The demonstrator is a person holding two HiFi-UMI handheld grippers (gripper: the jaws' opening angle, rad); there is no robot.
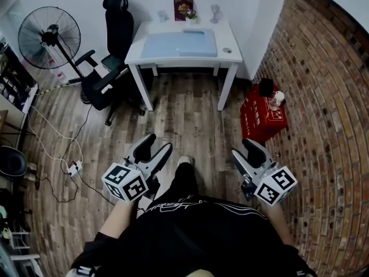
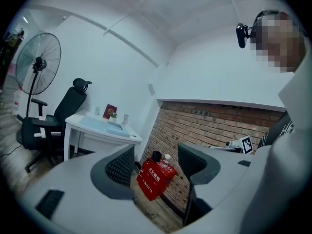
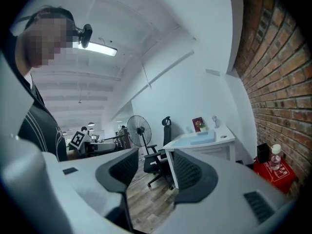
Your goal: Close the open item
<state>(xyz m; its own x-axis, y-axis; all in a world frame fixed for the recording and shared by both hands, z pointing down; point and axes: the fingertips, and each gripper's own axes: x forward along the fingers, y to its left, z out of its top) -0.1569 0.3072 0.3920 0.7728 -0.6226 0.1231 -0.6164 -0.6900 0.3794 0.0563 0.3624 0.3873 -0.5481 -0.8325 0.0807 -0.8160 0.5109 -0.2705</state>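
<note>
A white desk (image 1: 230, 46) stands against the far wall, carrying a pale blue mat (image 1: 167, 46) with a flat pale blue slab (image 1: 197, 41) on it. From here I cannot tell which item is open. My left gripper (image 1: 157, 145) hangs low in front of my body above the wooden floor, far from the desk. Its jaws are apart, with nothing between them; in the left gripper view only the red box (image 2: 155, 177) shows through that gap. My right gripper (image 1: 244, 150) is level with it on the right, open and empty, and points toward the desk (image 3: 202, 143).
A black office chair (image 1: 112, 56) sits left of the desk, with a standing fan (image 1: 49, 36) beyond it. A red box (image 1: 262, 119) with a bottle (image 1: 277, 100) stands by the brick wall. A power strip (image 1: 74, 167) and cables lie on the floor at left.
</note>
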